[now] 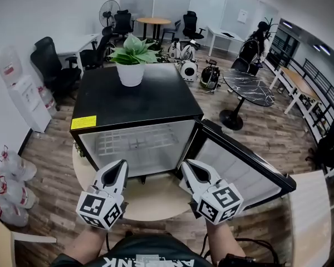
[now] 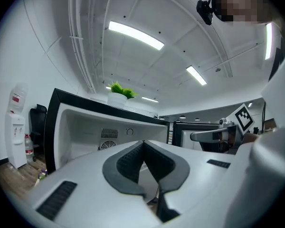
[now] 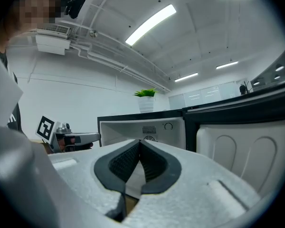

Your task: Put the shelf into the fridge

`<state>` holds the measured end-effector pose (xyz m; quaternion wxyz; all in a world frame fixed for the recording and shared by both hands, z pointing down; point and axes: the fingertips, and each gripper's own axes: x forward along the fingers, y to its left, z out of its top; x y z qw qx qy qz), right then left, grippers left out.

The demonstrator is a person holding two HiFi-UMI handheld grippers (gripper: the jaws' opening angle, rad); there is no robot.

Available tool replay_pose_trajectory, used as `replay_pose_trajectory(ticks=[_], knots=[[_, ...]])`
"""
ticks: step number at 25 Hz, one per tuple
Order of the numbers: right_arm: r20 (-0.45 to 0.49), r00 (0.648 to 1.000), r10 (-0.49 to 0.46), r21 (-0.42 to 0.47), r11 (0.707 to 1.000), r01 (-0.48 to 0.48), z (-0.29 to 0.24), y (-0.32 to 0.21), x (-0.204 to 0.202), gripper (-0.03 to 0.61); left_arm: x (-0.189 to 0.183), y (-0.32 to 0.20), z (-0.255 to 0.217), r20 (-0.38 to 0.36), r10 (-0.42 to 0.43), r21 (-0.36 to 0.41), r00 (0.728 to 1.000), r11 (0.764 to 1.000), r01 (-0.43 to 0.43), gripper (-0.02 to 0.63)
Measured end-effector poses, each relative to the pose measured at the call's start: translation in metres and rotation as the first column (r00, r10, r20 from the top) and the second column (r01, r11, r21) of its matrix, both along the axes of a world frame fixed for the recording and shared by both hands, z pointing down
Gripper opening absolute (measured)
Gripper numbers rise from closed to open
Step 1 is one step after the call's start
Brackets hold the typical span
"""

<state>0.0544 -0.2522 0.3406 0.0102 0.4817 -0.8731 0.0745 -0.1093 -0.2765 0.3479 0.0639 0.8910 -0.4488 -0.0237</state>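
White wire shelf [image 1: 134, 142] lies flat inside the fridge [image 1: 156, 107], across the cavity, so I judge the placing step done or all but done. My left gripper [image 1: 121, 166] and right gripper [image 1: 187, 167] hover just outside the opening, each with its jaws pressed together on nothing. The door [image 1: 239, 168] stands wide at my right. Next I would check that the shelf sits level, and nudge its front edge with closed jaws if it does not.
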Motion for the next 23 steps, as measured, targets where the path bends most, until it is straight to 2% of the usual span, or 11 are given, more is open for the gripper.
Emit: replay_pose_trajectory(ticks=[3,9,23], knots=[[-0.014,0.999,-0.037,0.014,0.999,0.037,-0.003,-0.001,-0.005,0.006,-0.005,-0.001,0.001,0.000,-0.036,-0.009,0.999,0.999,0.036,0.002],[-0.016,0.999,-0.033,0.018,0.999,0.033,-0.004,-0.006,-0.003,0.006,-0.008,-0.003,0.004,0.012,-0.065,-0.013,0.998,0.998,0.065,0.002],[-0.023,0.999,-0.023,-0.001,1.000,0.023,0.001,-0.012,-0.006,0.006,-0.009,-0.002,-0.003,0.018,-0.057,-0.004,0.998,0.998,0.057,0.002]])
